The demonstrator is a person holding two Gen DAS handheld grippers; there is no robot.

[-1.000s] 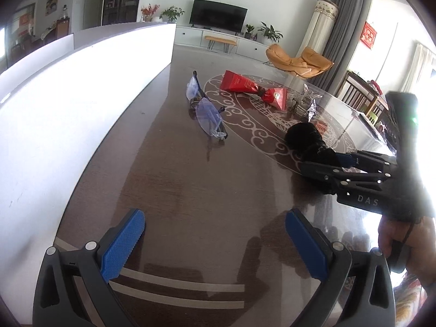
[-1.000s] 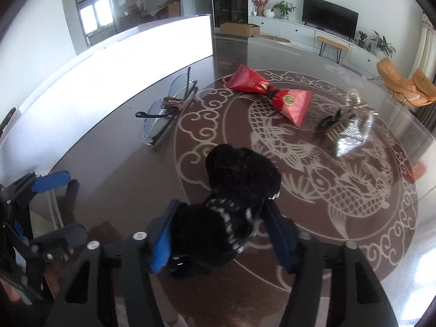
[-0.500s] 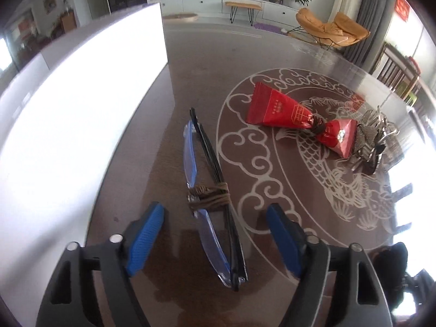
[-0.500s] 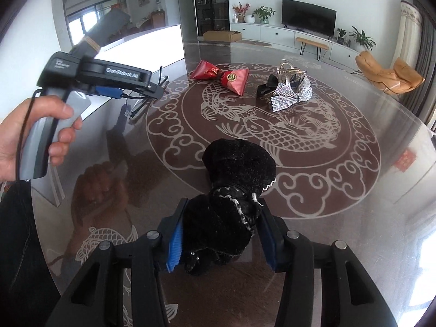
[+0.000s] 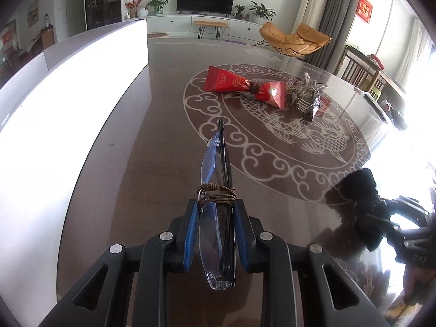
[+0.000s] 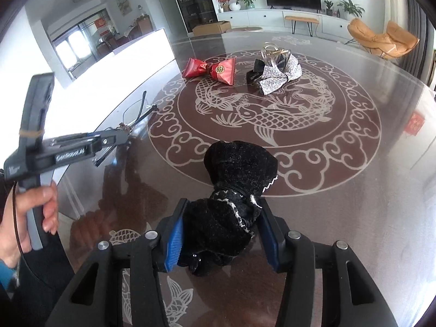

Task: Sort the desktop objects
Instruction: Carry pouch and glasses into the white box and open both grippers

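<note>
Since the earlier frames the left gripper [image 5: 215,212] has been brought over the folded glasses [image 5: 218,199] and its blue pads, then spread wide, are now pressed together on them; the glasses, bound with brown cord [image 5: 218,192], are pinched between the pads, with the clear lens and dark arm reaching forward past the fingertips; whether the glasses are lifted off the table [image 5: 141,179] cannot be told. Beyond the left fingertips, further out on the patterned tabletop, a red bow [image 5: 244,85] is seen, and just to its right a silver sequined bow [image 5: 306,96]; a white panel [image 5: 68,81] is stood along the table to the left of this gripper. The right gripper [image 6: 222,226] is closed around a black velvet bow [image 6: 231,190], which is held between its blue pads and juts ahead of them; its jaws are opening slightly, with the bow between them. To the left of the right gripper the left one is seen gripped by a hand [image 6: 24,218].
</note>
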